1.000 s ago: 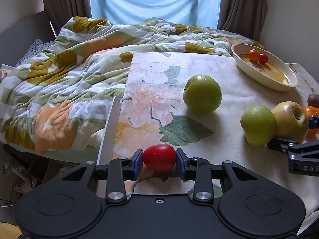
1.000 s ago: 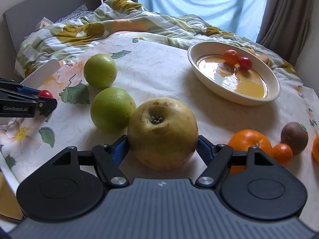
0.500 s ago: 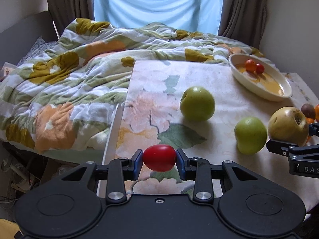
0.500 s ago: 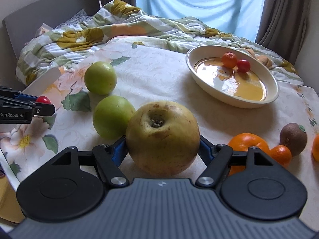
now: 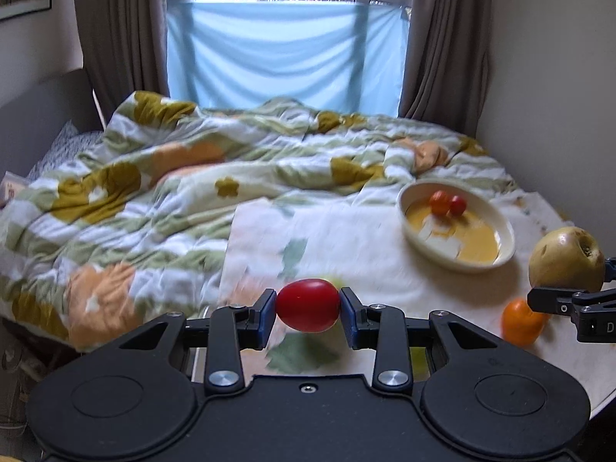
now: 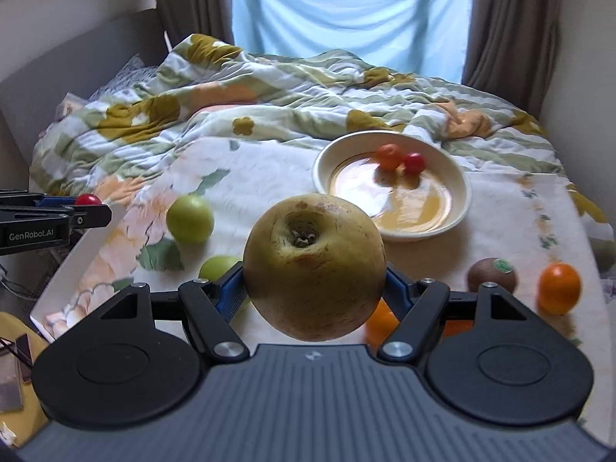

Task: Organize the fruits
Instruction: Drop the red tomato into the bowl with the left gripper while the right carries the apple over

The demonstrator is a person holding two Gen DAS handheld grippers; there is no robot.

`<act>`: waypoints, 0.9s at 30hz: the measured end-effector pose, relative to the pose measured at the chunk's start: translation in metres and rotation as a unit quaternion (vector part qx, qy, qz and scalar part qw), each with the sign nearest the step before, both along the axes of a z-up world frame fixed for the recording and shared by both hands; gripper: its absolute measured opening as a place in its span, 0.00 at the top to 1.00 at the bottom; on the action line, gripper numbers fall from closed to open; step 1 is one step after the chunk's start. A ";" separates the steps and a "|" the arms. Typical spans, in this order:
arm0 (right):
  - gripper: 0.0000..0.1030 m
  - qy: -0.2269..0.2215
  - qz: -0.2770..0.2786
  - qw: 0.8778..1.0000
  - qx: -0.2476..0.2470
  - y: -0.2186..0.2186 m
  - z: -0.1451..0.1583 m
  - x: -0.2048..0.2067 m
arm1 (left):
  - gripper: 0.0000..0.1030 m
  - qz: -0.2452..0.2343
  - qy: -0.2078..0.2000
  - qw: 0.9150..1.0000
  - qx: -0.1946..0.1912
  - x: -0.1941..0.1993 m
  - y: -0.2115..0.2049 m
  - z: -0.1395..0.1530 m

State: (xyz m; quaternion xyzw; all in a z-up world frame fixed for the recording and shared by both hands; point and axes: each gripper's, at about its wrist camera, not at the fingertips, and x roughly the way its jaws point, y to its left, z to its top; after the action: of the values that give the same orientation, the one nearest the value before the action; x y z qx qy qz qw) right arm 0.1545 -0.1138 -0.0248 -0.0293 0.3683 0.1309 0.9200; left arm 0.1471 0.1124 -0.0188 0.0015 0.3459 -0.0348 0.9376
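Floral tablecloth (image 6: 269, 177) over a table by the bed, cream bowl (image 6: 460, 192) upper right of centre. Left gripper (image 5: 308, 306) is pinching a small red tomato (image 5: 308, 305) at lower centre, and right gripper (image 6: 313, 294) is clamped around a big yellowish apple (image 6: 313, 265), mid-frame, both off the cloth.

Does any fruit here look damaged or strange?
Yes. The big yellow apple held in the right gripper has brown blotches and a dull, speckled skin, unlike the smooth green apple on the table.
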 end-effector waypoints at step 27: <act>0.15 -0.021 0.091 0.995 0.020 -0.131 0.036 0.147 | 0.62 -0.006 -0.001 1.000 0.000 0.149 -0.169 0.000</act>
State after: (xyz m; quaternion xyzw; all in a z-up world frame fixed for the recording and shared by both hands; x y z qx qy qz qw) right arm 0.3013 -0.2445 0.0110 -0.0473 0.3422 0.2210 0.9120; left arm 0.2965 -0.0563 -0.0189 0.0040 0.3447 -0.0401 0.9379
